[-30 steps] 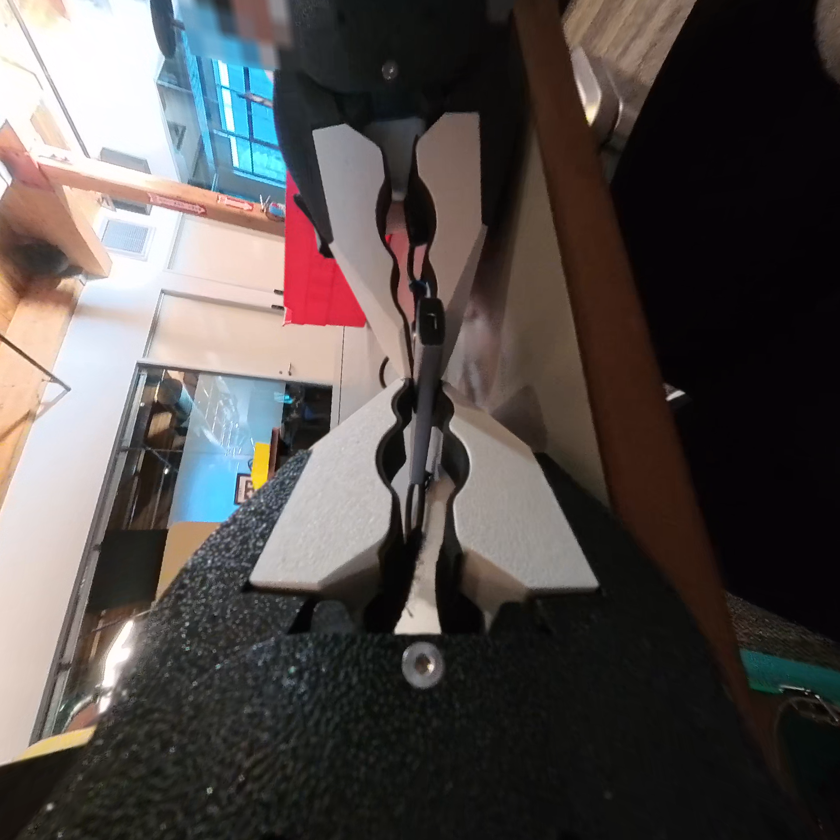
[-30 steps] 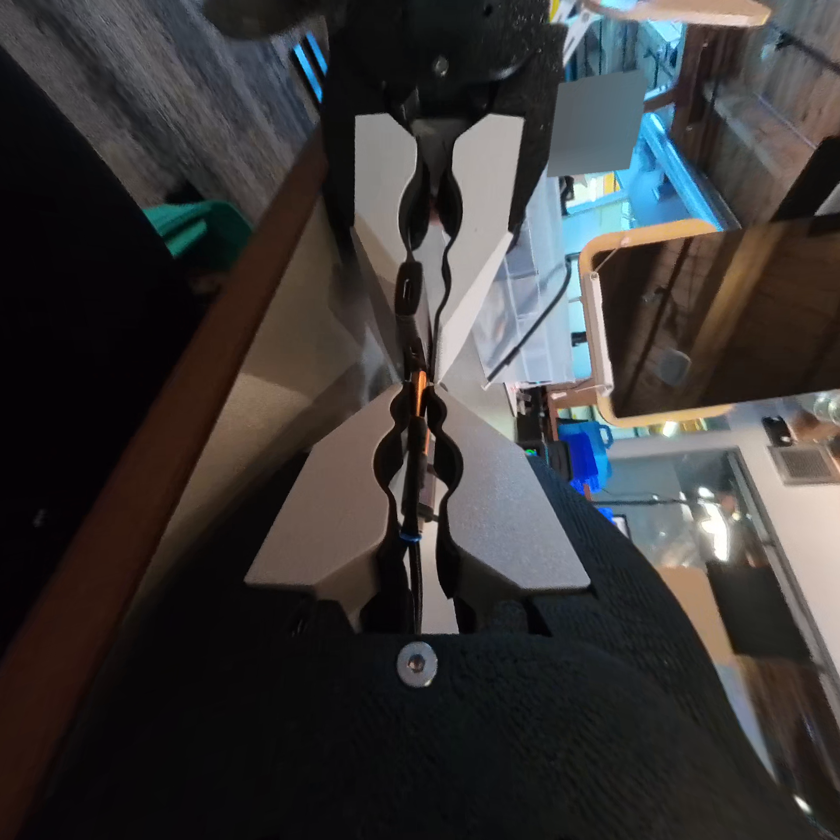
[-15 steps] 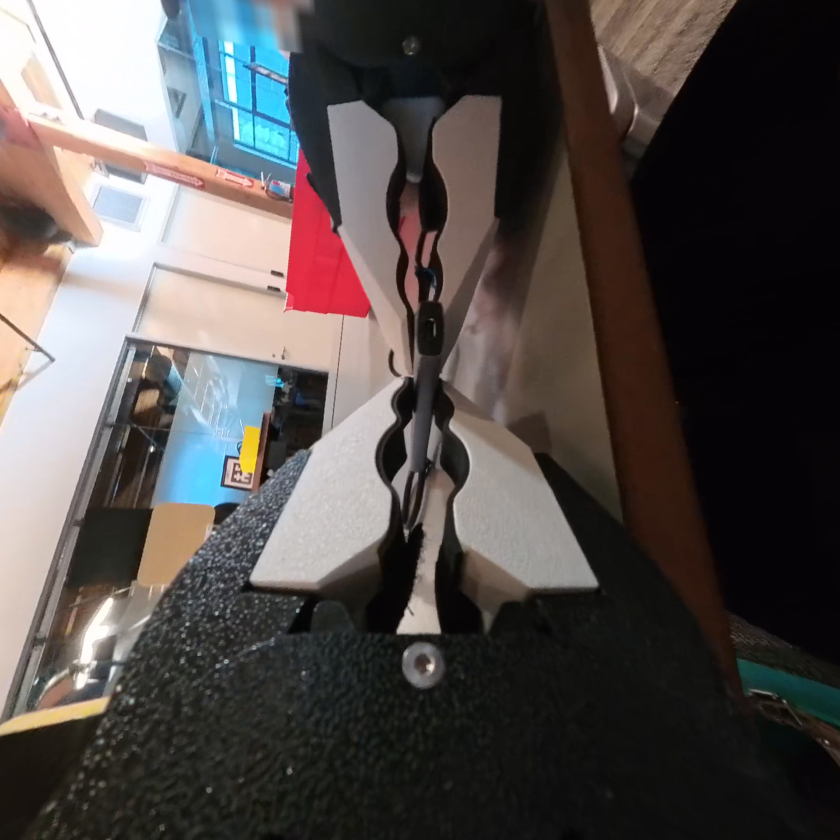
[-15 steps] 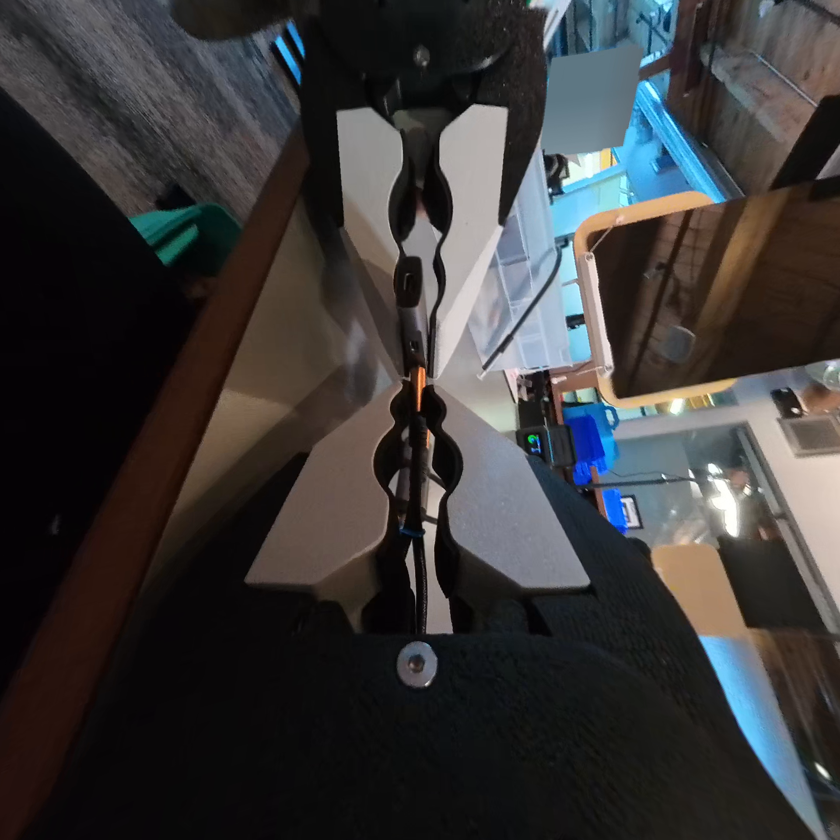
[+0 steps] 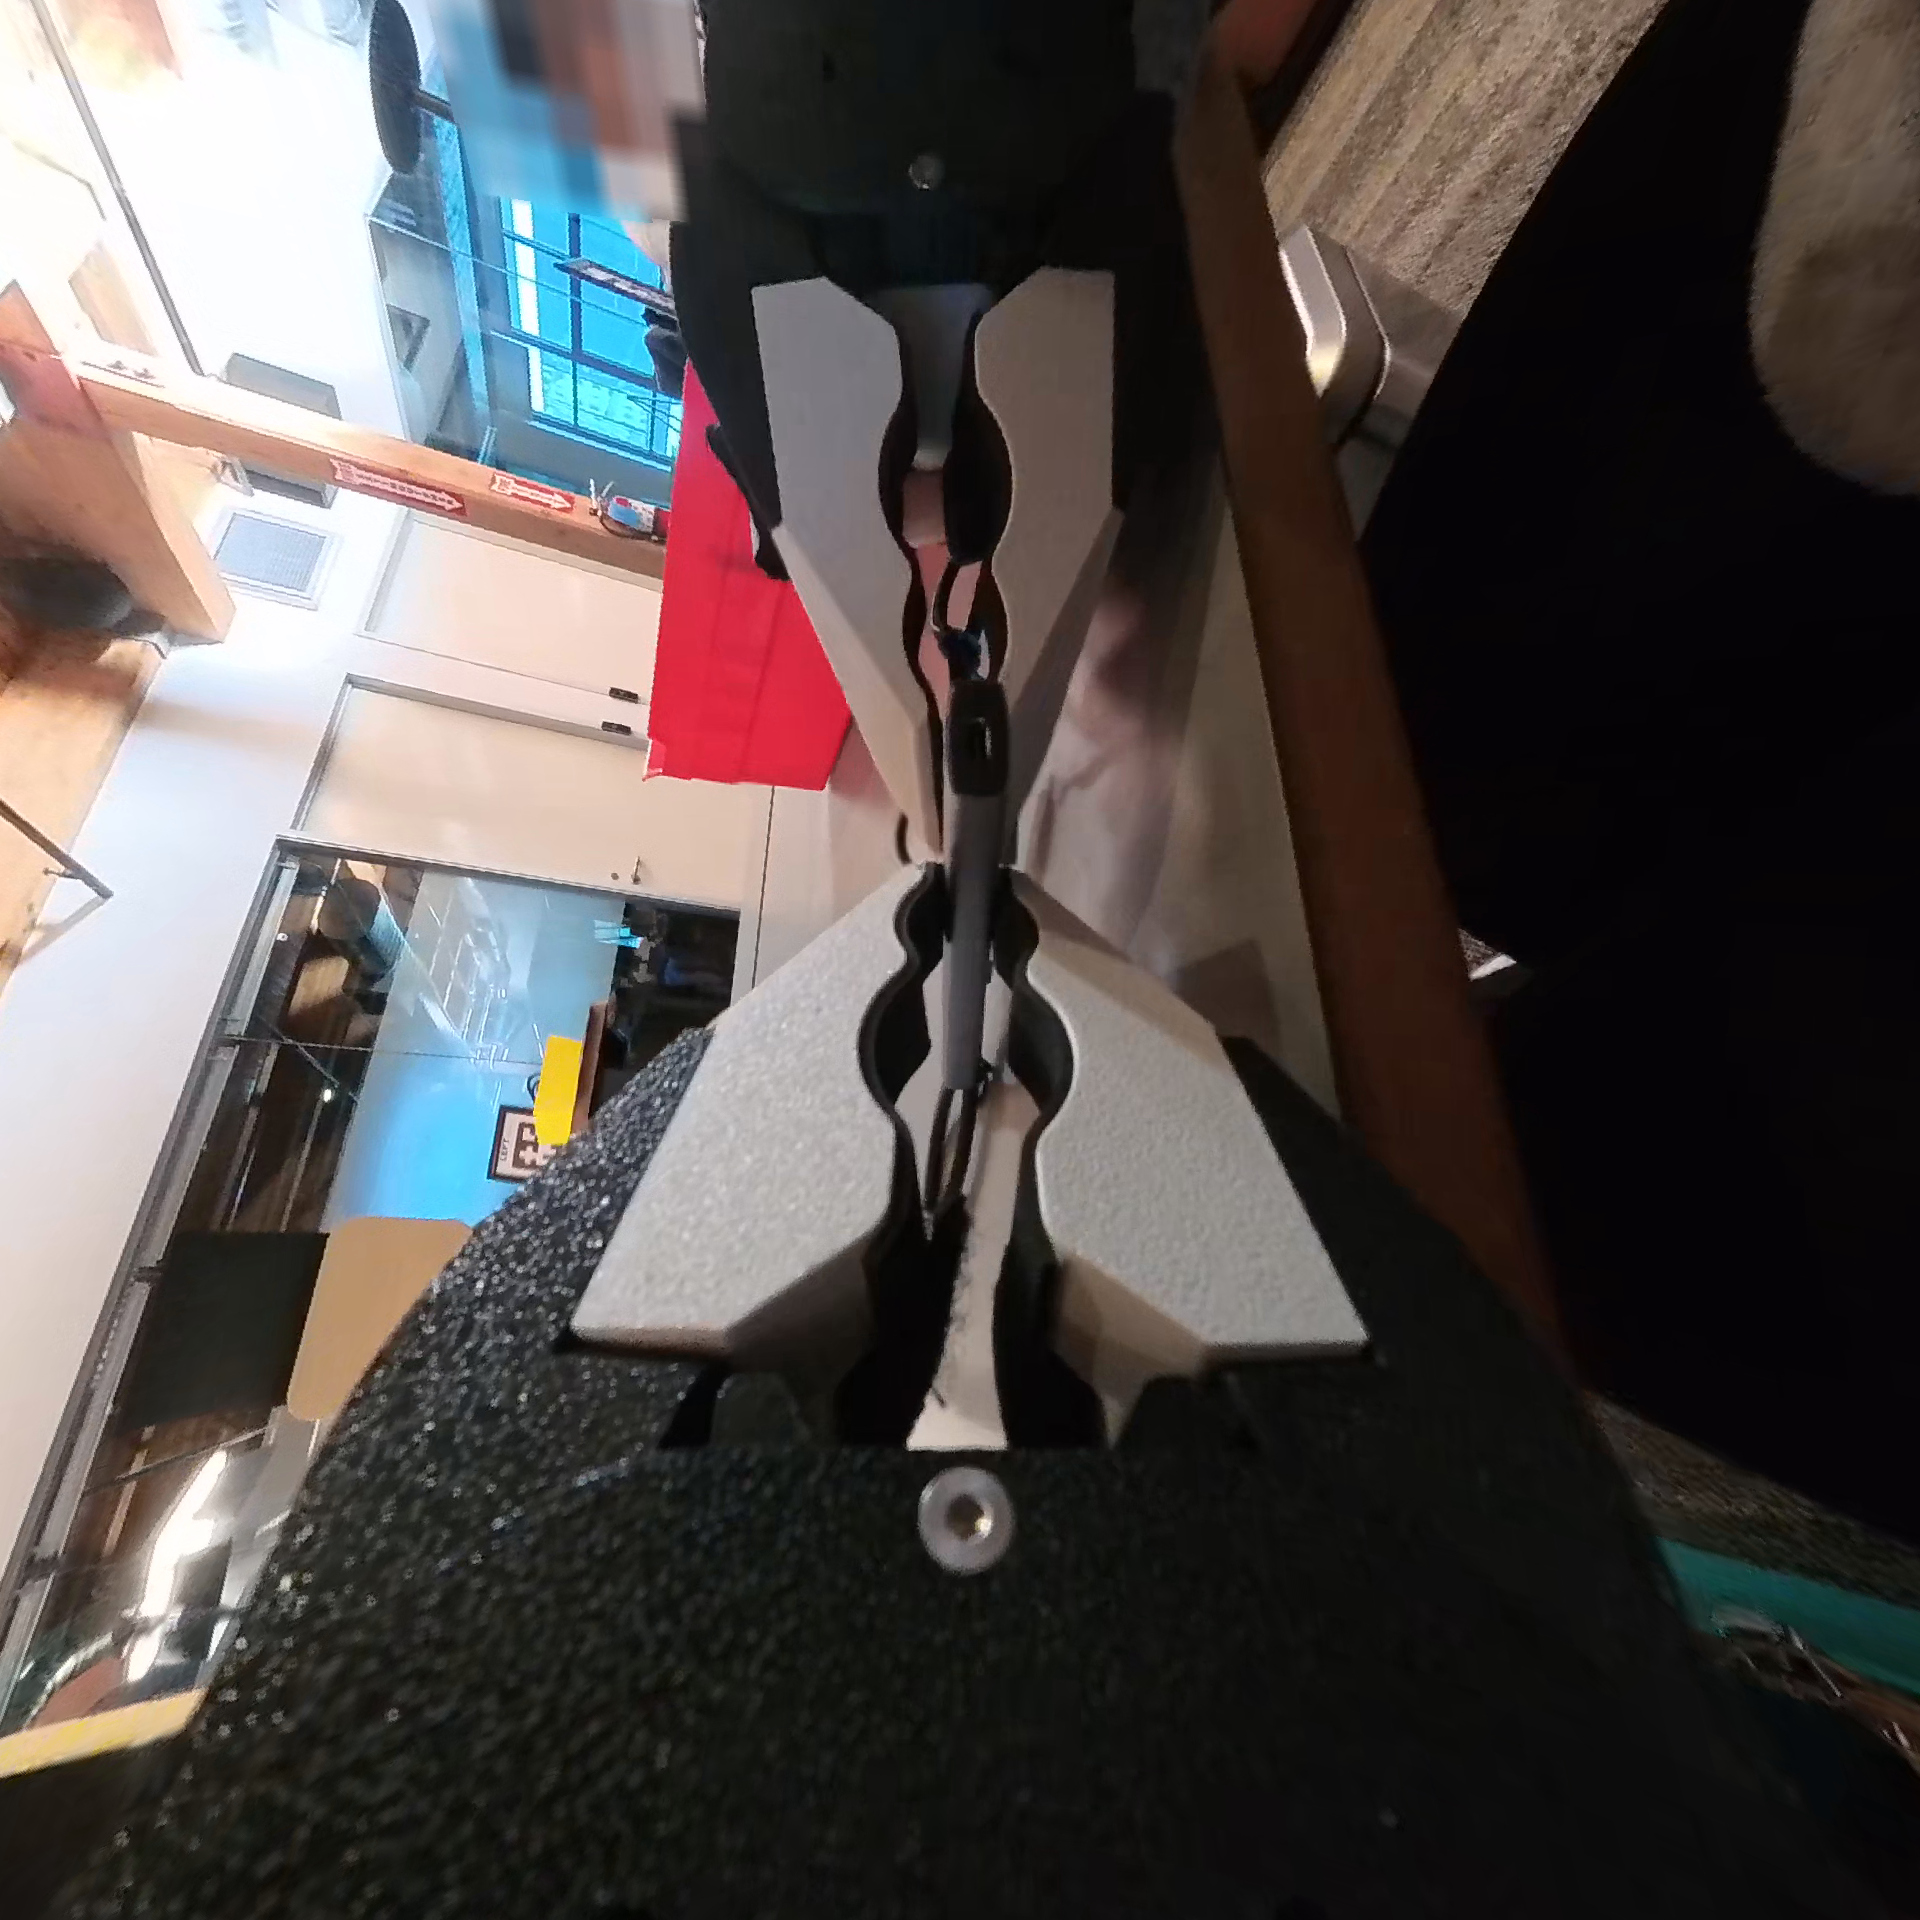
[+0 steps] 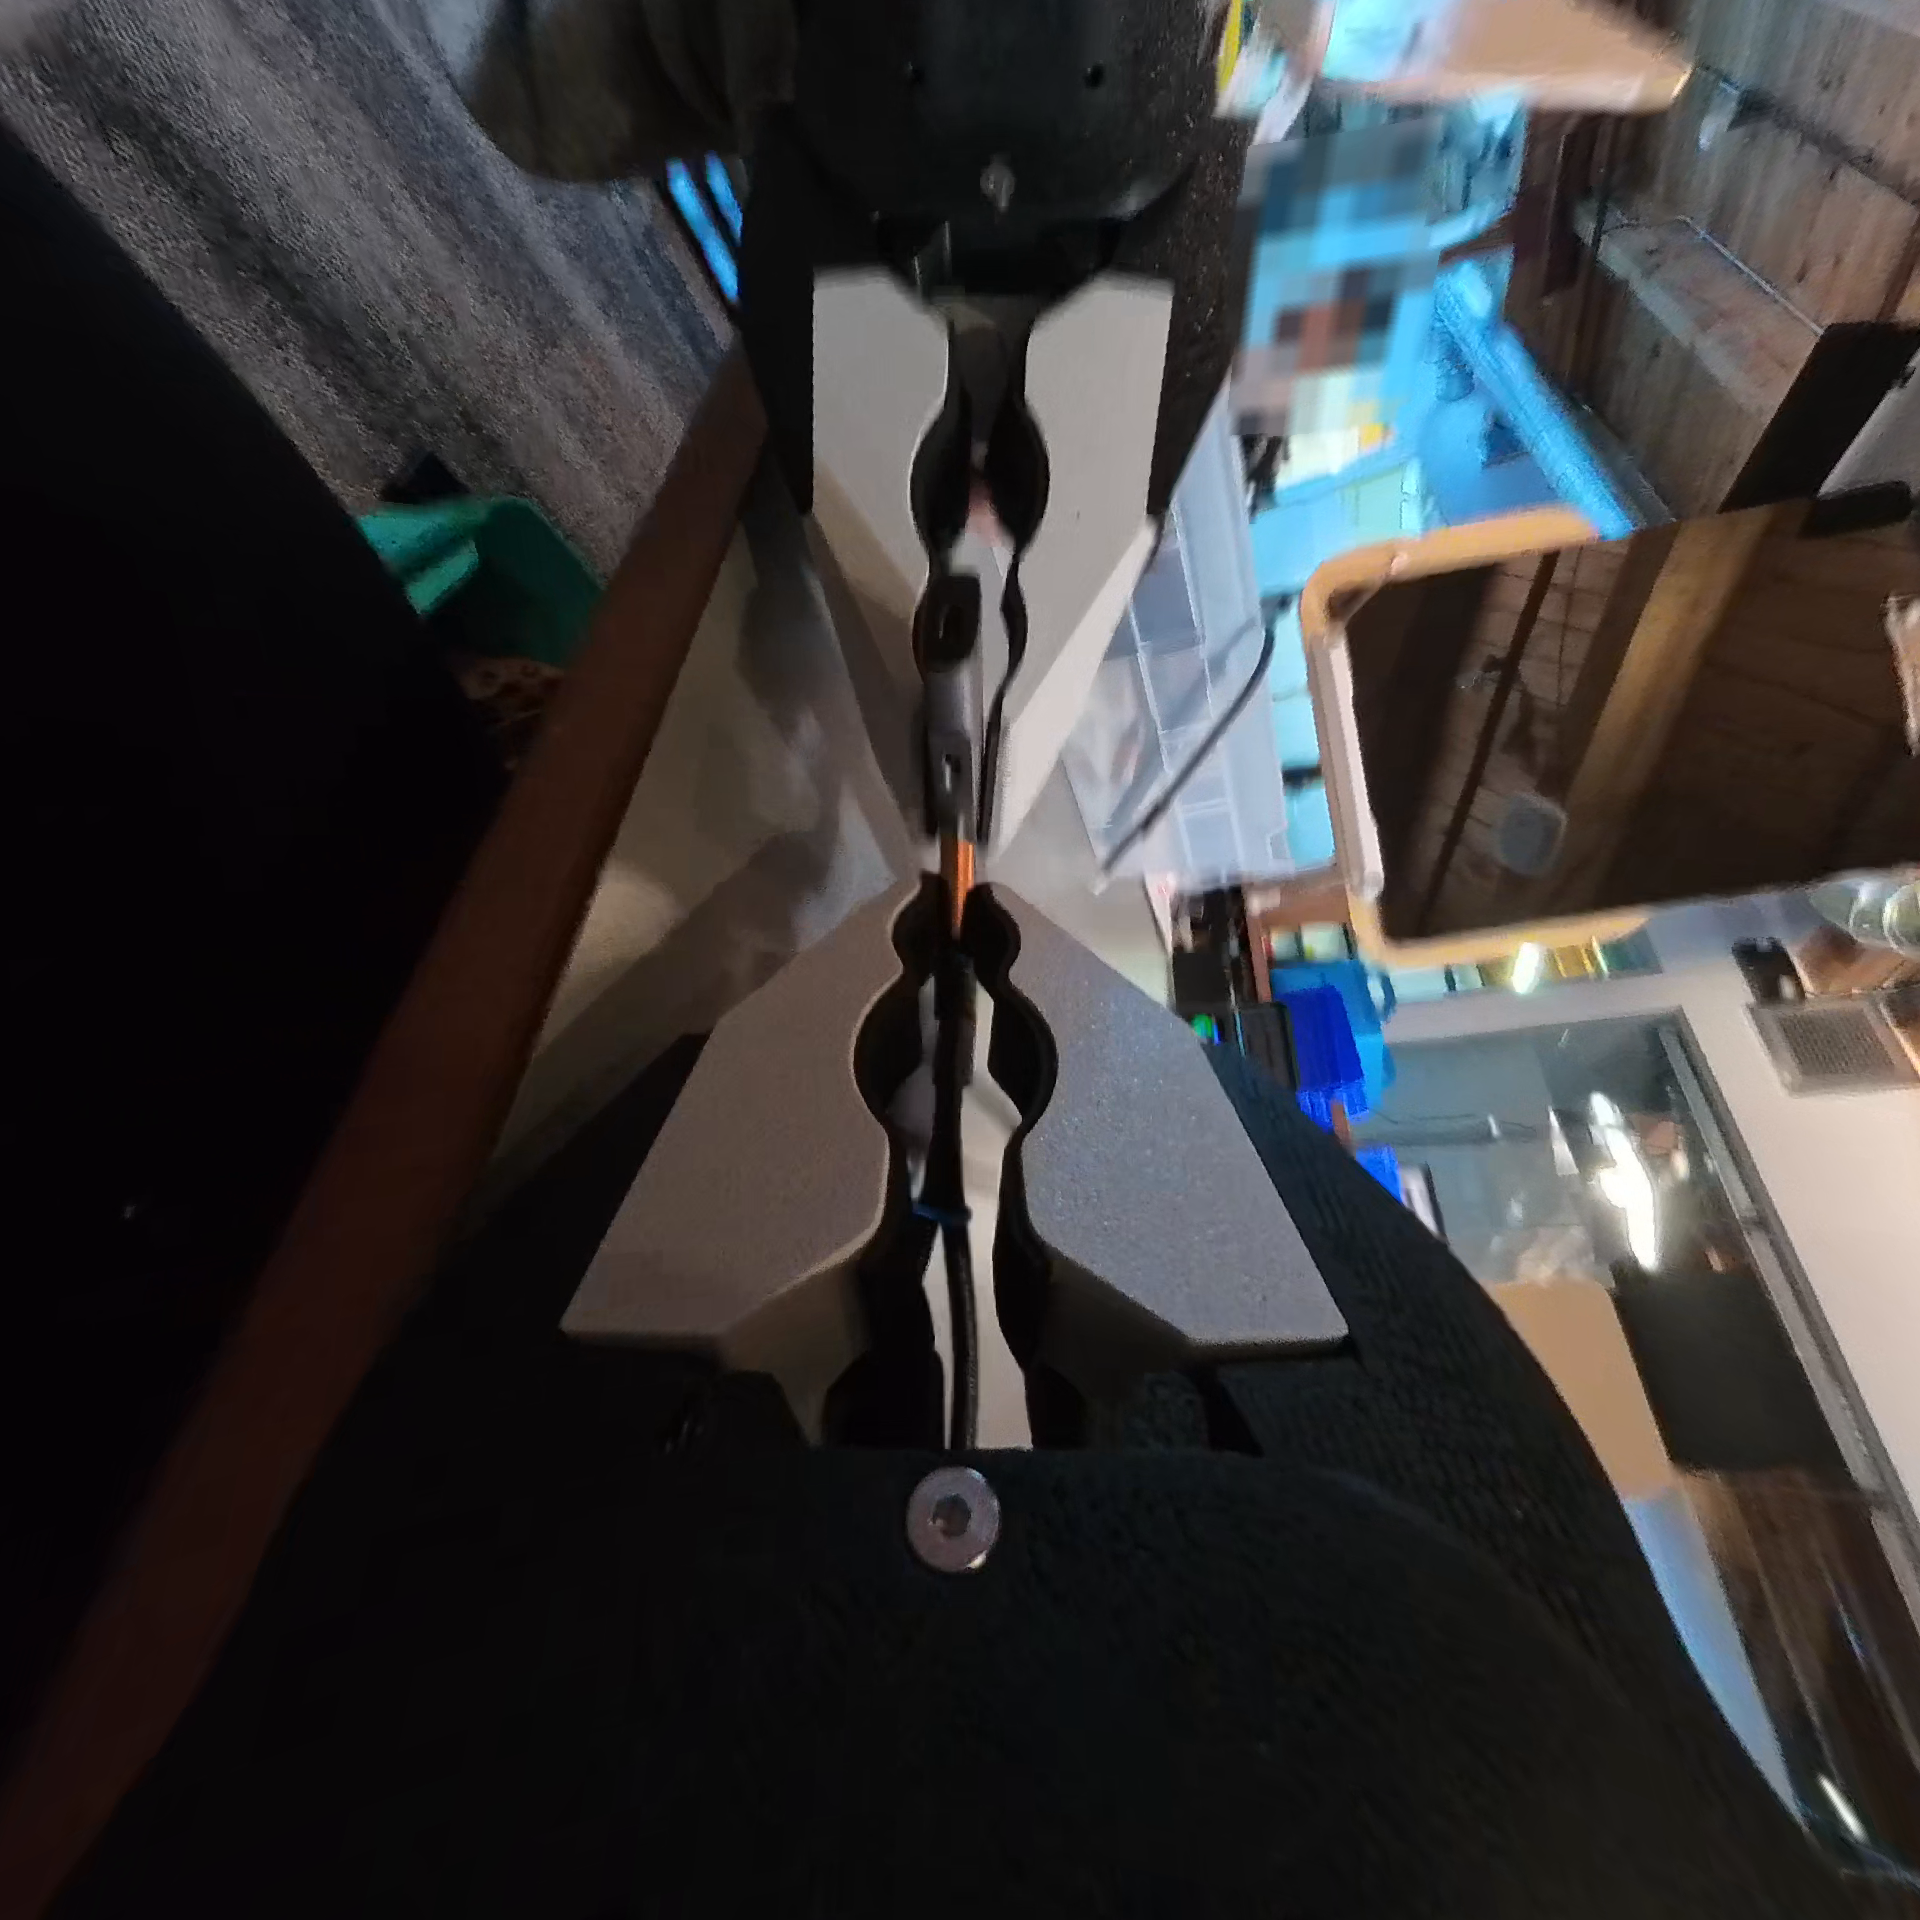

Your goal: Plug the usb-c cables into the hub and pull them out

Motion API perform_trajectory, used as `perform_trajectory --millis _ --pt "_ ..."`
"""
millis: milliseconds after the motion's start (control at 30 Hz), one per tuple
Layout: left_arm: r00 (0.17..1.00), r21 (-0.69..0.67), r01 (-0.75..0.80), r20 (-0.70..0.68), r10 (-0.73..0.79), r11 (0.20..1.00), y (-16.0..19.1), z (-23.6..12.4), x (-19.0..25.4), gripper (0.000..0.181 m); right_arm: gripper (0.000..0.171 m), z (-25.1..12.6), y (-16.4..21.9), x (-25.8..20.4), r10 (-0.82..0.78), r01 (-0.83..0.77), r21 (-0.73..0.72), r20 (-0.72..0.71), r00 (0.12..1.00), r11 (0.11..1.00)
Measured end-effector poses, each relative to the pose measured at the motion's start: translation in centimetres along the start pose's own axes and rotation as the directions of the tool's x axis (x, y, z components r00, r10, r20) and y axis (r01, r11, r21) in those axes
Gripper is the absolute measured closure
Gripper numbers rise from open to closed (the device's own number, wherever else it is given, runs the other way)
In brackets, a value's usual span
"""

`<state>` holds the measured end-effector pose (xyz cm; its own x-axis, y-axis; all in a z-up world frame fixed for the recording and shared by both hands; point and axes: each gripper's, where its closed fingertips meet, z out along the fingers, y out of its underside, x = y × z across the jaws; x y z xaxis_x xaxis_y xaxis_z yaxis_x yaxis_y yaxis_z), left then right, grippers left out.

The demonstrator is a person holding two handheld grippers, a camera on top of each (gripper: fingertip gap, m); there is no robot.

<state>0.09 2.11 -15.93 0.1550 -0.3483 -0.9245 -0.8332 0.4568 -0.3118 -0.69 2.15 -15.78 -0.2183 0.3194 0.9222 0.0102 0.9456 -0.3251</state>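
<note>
My left gripper (image 5: 966, 883) is shut on a slim grey hub (image 5: 968, 935), seen edge-on, with thin wires trailing back between the fingers. My right gripper (image 6: 956, 894) is shut on a black braided USB-C cable (image 6: 961, 1340) with a blue band and an orange section at its tips. The two grippers face each other tip to tip. In the left wrist view the right gripper (image 5: 961, 810) is at the top, and a black plug (image 5: 977, 732) meets the hub's end. In the right wrist view the left gripper (image 6: 961, 821) is at the top. I cannot tell how deep the plug sits.
A white table with a brown wooden edge (image 5: 1299, 623) runs beside both grippers and also shows in the right wrist view (image 6: 582, 779). A green object (image 6: 488, 582) lies beyond that edge. A red panel (image 5: 738, 665) and a clear plastic bin (image 6: 1174, 665) are behind. The tips of both grippers are at nearly the same place.
Both grippers stay shut and tip to tip. The views have swung slightly, and the right wrist view is now blurred by motion.
</note>
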Motion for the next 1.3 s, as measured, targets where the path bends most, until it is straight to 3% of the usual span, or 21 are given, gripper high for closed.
perform_trajectory --millis 67,133,167,267,367,533,733,867,967,1100,1233,1300 --pt "0.999 -0.176 0.016 0.045 -0.008 0.984 4.8 -1.5 -1.0 0.174 0.167 -1.4 3.0 0.9 0.039 -0.042 -0.088 -0.035 0.999 0.995" --pt "0.963 -0.112 0.256 0.116 -0.243 0.96 5.3 -2.8 -2.9 0.174 0.167 -2.6 4.6 2.1 0.195 -0.2 -0.092 -0.06 0.979 0.975" --pt "0.96 -0.078 0.271 0.099 -0.263 0.959 4.1 -2.1 -3.0 0.174 0.167 -2.3 4.4 2.1 0.21 -0.214 -0.088 -0.06 0.976 0.973" --pt "0.995 -0.066 0.1 0.036 -0.098 0.993 2.4 -0.3 -1.0 0.173 0.167 -1.5 4.3 1.2 0.143 -0.145 -0.104 -0.024 0.989 0.984" --pt "0.988 -0.063 0.143 0.07 -0.139 0.988 2.6 -0.1 -1.9 0.174 0.167 -1.6 4.8 1.8 0.186 -0.19 -0.107 -0.043 0.982 0.976" --pt "0.989 -0.079 0.11 0.108 -0.101 0.991 3.2 1.4 -2.8 0.173 0.167 -1.2 4.9 2.1 0.109 -0.118 -0.127 -0.075 0.991 0.985" --pt "0.984 -0.117 0.116 0.149 -0.099 0.986 4.1 2.0 -3.5 0.173 0.167 -3.7 1.5 9.7 0.115 -0.139 -0.097 -0.222 0.968 0.986" --pt "0.984 -0.114 0.117 0.148 -0.1 0.986 4.1 2.0 -3.4 0.173 0.167 -9.3 3.1 15.8 0.027 -0.099 -0.259 -0.268 0.963 0.961" --pt "0.984 -0.109 0.121 0.147 -0.104 0.987 3.9 2.1 -3.5 0.173 0.167 -15.2 7.7 17.9 0.052 -0.165 -0.461 -0.248 0.967 0.872" --pt "0.952 -0.053 0.256 0.184 -0.243 0.965 3.3 2.0 -4.7 0.172 0.167 -22.3 15.1 15.2 0.298 -0.358 -0.694 -0.212 0.931 0.625" --pt "0.969 -0.083 0.199 0.166 -0.183 0.976 3.3 2.5 -4.0 0.172 0.164 -25.4 20.3 10.0 0.512 -0.447 -0.792 -0.202 0.835 0.417" --pt "0.975 -0.094 0.175 0.158 -0.159 0.98 3.3 2.6 -3.8 0.172 0.14 -25.4 21.3 8.8 0.588 -0.515 -0.771 -0.233 0.774 0.373"
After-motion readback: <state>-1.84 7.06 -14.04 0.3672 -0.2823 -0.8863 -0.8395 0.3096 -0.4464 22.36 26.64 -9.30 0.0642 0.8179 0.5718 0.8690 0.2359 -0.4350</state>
